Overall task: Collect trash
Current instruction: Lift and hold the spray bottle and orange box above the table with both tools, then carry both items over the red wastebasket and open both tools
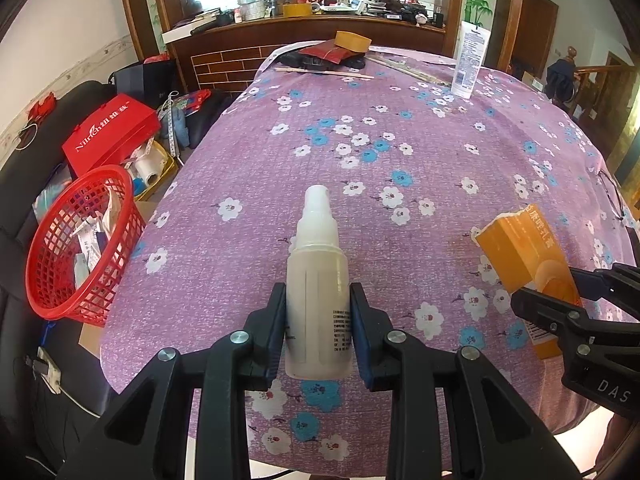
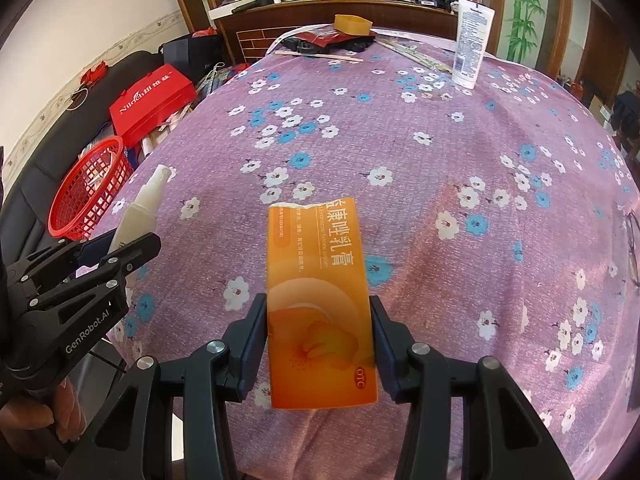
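My left gripper (image 1: 318, 312) is shut on a white spray bottle (image 1: 318, 280), nozzle pointing away, held above the purple flowered tablecloth (image 1: 400, 140). My right gripper (image 2: 318, 320) is shut on an orange medicine carton (image 2: 320, 300) with a torn far end, also held over the cloth. The carton (image 1: 524, 256) and the right gripper (image 1: 560, 300) show at the right of the left wrist view. The bottle (image 2: 140, 208) and the left gripper (image 2: 120, 256) show at the left of the right wrist view. A red mesh basket (image 1: 80, 248) with paper scraps stands left of the table.
A white tube (image 1: 470, 60) stands at the table's far right. A tape roll (image 1: 352, 42), dark red packets and chopsticks (image 1: 324, 72) lie at the far edge. A red box (image 1: 112, 136) and bags sit on the black sofa left. A cluttered counter is behind.
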`<state>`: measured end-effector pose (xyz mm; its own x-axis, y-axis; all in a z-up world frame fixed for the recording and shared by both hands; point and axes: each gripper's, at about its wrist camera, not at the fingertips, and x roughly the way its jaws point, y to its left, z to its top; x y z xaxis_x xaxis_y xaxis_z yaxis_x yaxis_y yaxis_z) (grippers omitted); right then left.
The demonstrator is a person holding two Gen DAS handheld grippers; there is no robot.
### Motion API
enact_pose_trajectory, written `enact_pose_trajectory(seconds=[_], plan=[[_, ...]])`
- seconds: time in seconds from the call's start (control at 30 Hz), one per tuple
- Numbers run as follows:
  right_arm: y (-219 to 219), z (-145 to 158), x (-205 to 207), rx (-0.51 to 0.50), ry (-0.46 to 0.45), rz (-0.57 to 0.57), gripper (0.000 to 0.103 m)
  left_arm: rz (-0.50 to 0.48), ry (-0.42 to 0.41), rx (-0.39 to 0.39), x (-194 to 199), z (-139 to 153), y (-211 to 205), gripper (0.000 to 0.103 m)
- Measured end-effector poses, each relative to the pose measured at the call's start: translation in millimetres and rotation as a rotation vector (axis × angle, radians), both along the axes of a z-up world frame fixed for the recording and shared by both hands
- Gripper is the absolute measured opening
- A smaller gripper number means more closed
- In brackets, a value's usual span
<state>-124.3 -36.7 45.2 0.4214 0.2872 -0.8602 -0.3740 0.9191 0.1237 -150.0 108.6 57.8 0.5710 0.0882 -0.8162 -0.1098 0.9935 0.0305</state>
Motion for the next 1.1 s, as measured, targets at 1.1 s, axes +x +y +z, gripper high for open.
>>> enact_pose_trajectory(seconds=[1.1], plan=[[150.1,56.6,40.9,0.073,-0.029,0.284,0.052,0.431,-0.118,-0.1,-35.6,49.6,202.4,0.029]])
